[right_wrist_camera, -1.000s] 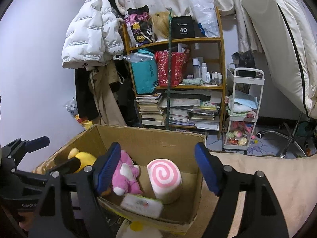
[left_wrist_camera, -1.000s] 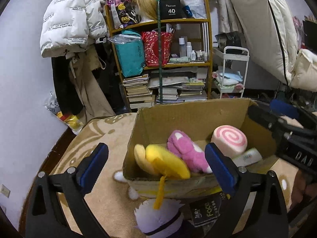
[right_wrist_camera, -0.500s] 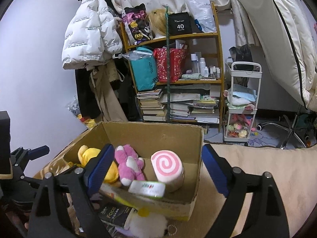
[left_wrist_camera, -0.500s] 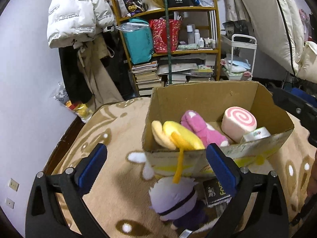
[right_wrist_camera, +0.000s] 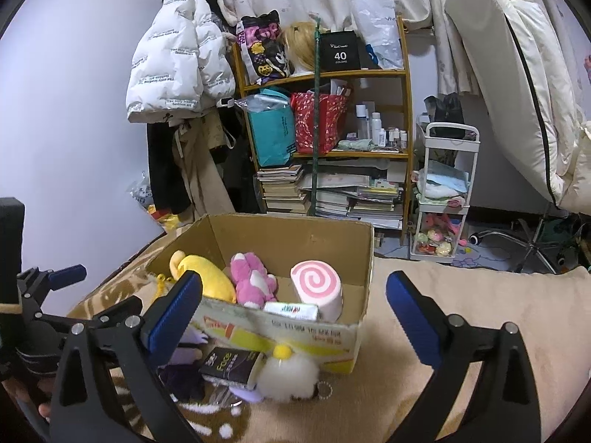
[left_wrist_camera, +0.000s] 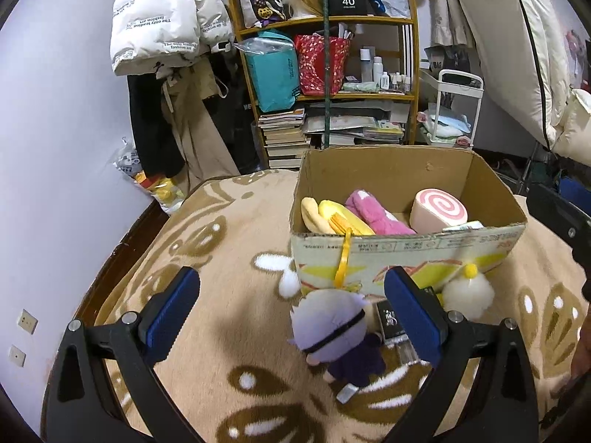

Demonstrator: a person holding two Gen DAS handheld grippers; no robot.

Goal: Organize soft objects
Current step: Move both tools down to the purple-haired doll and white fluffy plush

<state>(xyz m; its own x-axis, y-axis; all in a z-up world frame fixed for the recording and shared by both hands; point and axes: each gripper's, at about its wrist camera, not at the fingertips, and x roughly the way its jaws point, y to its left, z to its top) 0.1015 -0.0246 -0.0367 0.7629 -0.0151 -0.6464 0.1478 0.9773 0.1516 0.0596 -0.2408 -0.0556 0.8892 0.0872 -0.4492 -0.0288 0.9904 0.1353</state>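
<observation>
A cardboard box (left_wrist_camera: pixel 406 251) (right_wrist_camera: pixel 280 328) stands on a tan blanket and holds a yellow plush (left_wrist_camera: pixel 332 216) (right_wrist_camera: pixel 201 273), a pink plush (left_wrist_camera: pixel 373 210) (right_wrist_camera: pixel 251 280) and a pink swirl roll cushion (left_wrist_camera: pixel 439 212) (right_wrist_camera: pixel 317 284). In front of the box lie a purple-haired doll (left_wrist_camera: pixel 336 332), a white fluffy pompom toy (left_wrist_camera: pixel 467 291) (right_wrist_camera: pixel 288 373) and a small black box (right_wrist_camera: pixel 231 365). My left gripper (left_wrist_camera: pixel 291 317) is open above the doll. My right gripper (right_wrist_camera: pixel 295 317) is open and empty before the box.
A wooden shelf (right_wrist_camera: pixel 325 140) with bags, bottles and stacked books stands behind the box. A white cart (right_wrist_camera: pixel 443 192), a hanging white jacket (right_wrist_camera: pixel 177 66) and a leaning mattress (right_wrist_camera: pixel 517 74) are around it. The bed's left edge (left_wrist_camera: pixel 122 251) drops to the wall.
Both grippers have pulled back and risen from the box. The doll, pompom and black box in front of it have come fully into view. Both jaws stay open.
</observation>
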